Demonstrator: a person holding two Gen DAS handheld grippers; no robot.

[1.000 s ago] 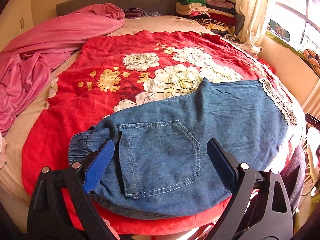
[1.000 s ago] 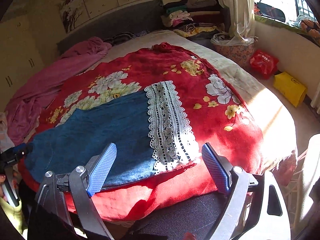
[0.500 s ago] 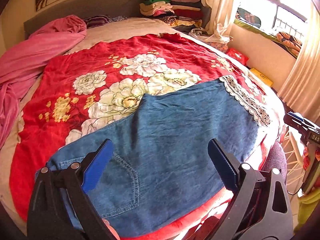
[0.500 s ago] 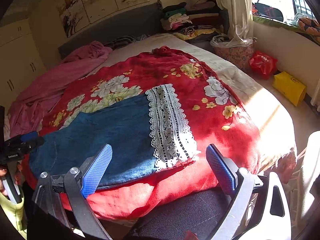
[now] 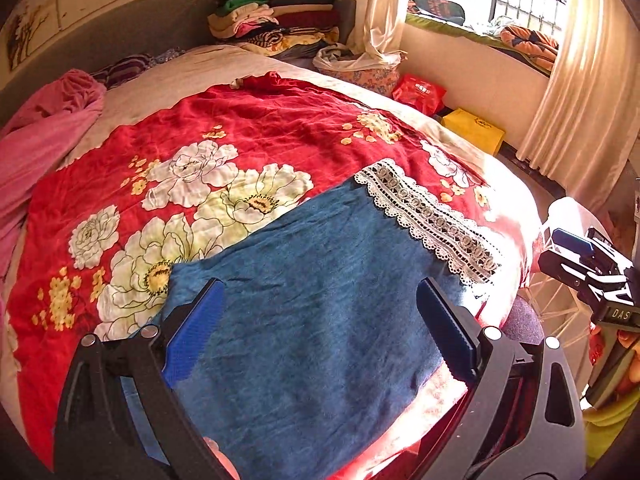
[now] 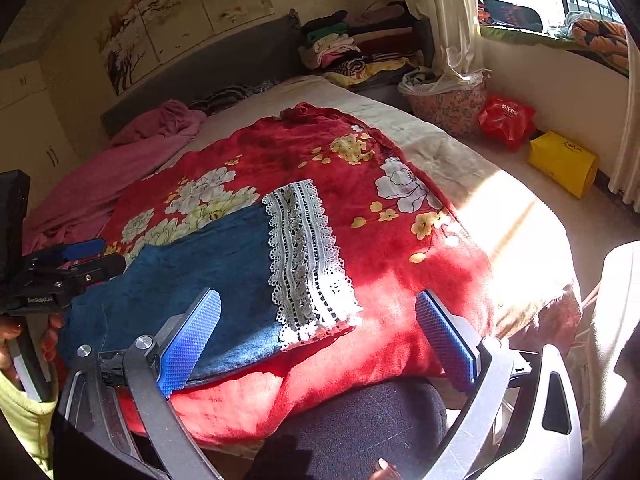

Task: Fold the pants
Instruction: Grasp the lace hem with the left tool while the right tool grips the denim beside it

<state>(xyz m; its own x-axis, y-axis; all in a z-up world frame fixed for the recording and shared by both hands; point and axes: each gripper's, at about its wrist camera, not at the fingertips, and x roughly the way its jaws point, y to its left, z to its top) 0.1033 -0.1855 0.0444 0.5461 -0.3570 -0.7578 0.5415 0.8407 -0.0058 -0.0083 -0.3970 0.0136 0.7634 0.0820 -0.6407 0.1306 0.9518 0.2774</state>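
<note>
Red floral blanket, one, covers most of the bed; its near edge hangs off toward me. One pair of denim pants lies flat on it, near side, lace cuff band at the right end. Waist end is cut off at the left in my left view, partly behind my left gripper in the right view; fold layers not readable. One pink blanket far left, one stack of folded clothes far at the headboard. Bare blanket right of the cuff and far of the pants gives room. Left gripper: fingers wide apart over the denim, gripping nothing. Right gripper: fingers just opened wide over the near cuff corner, not pressing on it.
</note>
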